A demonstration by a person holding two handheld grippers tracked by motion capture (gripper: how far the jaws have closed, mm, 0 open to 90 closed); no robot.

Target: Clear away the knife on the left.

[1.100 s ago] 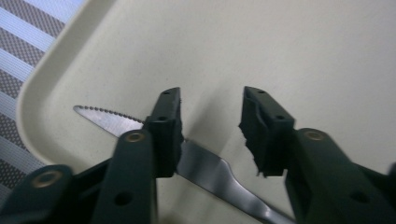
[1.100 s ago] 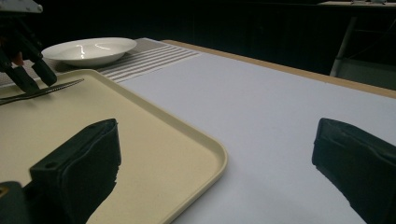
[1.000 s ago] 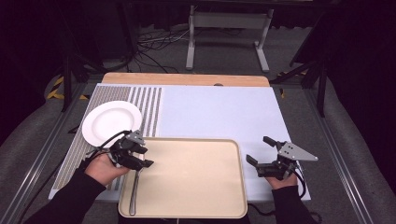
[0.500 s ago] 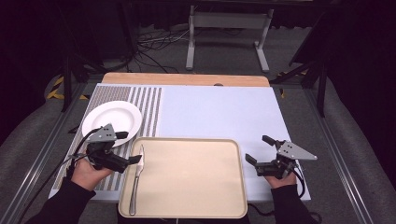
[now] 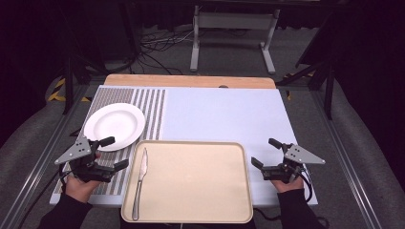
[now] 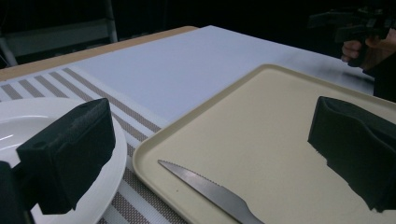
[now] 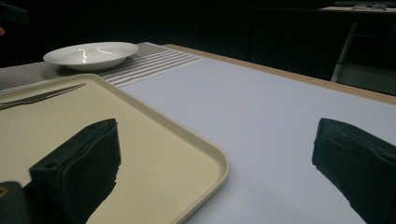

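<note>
High view: knife (image 5: 139,186) flat along tray (image 5: 200,214) left edge; left gripper (image 5: 111,152) and right gripper (image 5: 265,152) spread, empty.
Left gripper view: blade (image 6: 205,189) thin, stiff, probably slippery.
Right gripper view: handle (image 7: 18,101) likely best grip.

Lab/studio rig: dark room w/ floor cables (image 5: 157,45), metal stand (image 5: 231,24), rail-framed table (image 5: 224,109).
</note>
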